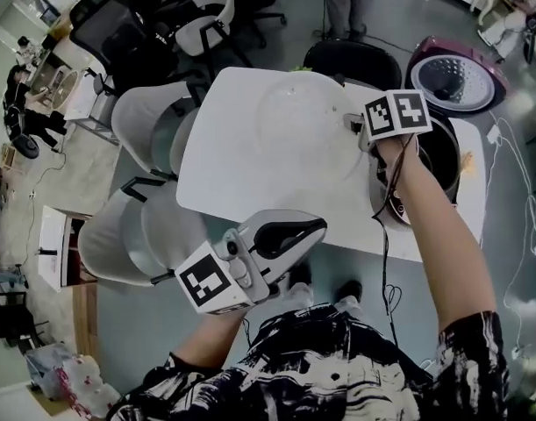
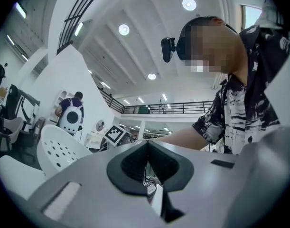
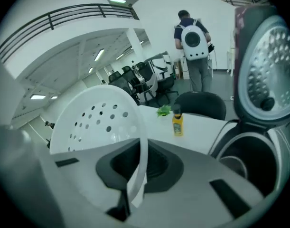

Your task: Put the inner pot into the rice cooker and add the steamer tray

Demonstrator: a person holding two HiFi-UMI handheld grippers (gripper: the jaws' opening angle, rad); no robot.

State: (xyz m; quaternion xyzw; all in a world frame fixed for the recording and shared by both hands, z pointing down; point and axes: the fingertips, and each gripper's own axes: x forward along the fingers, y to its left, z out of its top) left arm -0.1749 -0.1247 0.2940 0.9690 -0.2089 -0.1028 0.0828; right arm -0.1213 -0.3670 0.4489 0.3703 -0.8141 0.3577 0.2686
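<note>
Gripping the steamer tray point(image 3: 95, 120) by its thin white rim, your right claw point(image 3: 137, 167) is clamped on that edge above the white table point(image 1: 250, 196). The round tray has no long axis. It juts out to the left of the claw, tipped rather than level, with its perforated floor turned toward the claw's camera. From your head it shows as a pale disc over the far middle of the table, just left of the rice cooker point(image 1: 430, 160). The cooker stands at the table's right edge with its lid point(image 1: 453, 82) swung up at the far side. Your left claw point(image 1: 289, 235) hangs at the near edge, pads together on nothing.
</note>
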